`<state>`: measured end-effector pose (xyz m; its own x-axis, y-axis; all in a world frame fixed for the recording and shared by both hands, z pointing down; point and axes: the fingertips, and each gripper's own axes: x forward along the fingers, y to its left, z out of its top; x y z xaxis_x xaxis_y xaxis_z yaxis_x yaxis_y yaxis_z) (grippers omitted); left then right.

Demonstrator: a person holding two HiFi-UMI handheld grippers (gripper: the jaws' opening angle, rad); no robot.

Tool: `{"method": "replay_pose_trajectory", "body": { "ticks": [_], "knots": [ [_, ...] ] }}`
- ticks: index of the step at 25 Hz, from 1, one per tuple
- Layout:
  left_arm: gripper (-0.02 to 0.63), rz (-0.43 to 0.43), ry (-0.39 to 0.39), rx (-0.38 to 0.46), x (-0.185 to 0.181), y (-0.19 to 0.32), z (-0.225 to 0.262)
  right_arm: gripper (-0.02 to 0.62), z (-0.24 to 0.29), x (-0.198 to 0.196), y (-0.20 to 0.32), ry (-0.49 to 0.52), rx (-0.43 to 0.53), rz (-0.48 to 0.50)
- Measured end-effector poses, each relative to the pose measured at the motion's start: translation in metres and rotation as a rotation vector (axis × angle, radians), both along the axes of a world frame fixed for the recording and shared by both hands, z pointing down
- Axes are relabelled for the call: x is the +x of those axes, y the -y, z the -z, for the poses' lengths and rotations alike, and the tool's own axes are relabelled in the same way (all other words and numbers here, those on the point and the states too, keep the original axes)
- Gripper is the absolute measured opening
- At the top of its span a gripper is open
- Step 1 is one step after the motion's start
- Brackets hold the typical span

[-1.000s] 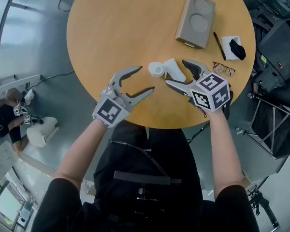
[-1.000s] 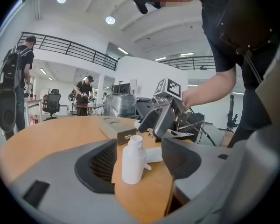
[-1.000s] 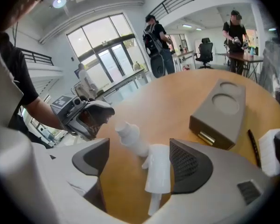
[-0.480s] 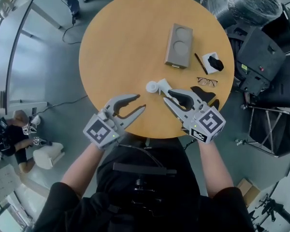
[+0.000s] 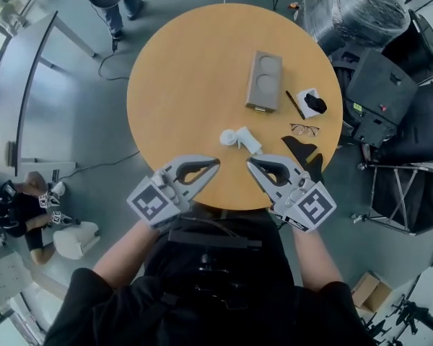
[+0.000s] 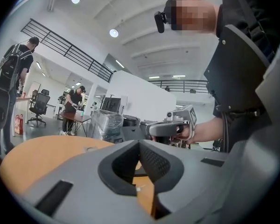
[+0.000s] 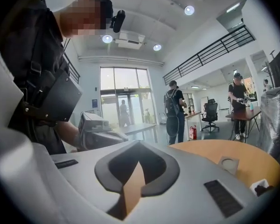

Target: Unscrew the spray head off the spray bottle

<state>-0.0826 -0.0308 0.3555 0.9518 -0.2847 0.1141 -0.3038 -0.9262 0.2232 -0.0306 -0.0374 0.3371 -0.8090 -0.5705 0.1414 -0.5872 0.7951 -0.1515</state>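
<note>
The white spray bottle (image 5: pixel 239 138) lies on its side on the round wooden table (image 5: pixel 180 85), near the front edge, with no gripper touching it. Both grippers hang well above the table on the near side of the bottle, tips turned toward each other. My left gripper (image 5: pixel 216 163) (image 6: pixel 140 143) is shut and empty. So is my right gripper (image 5: pixel 250 161) (image 7: pixel 137 144). The jaws of both have just been closing with nothing between them. Each gripper view shows the other gripper across from it and no bottle.
A grey box (image 5: pixel 263 81) with two round recesses lies behind the bottle. To its right are a pen (image 5: pixel 291 104), a white pad with a black item (image 5: pixel 312 101), glasses (image 5: pixel 304 129) and a black object (image 5: pixel 302 150) at the edge. People stand in the background.
Both grippers have risen away from the table toward the head camera, and their jaws have gone from wide open to shut. The bottle stays lying on the table.
</note>
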Motion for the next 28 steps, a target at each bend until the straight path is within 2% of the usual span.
{"method": "replay_pose_trajectory", "body": {
  "ticks": [9,15,21,28],
  "knots": [
    [0.001,0.104,0.049,0.042,0.026,-0.019,0.036,0.008,0.035,0.022,-0.026,0.03,0.01,0.079],
    [0.001,0.155,0.05,0.071,0.047,-0.033,0.052,-0.002,0.051,0.043,-0.035,0.071,0.011,0.099],
    [0.002,0.169,0.062,0.084,0.06,-0.047,0.058,-0.002,0.059,0.049,-0.045,0.063,0.037,0.122],
    [0.002,0.175,0.064,0.1,0.059,-0.059,0.063,-0.002,0.064,0.041,-0.059,0.03,0.064,0.153]
  ]
}}
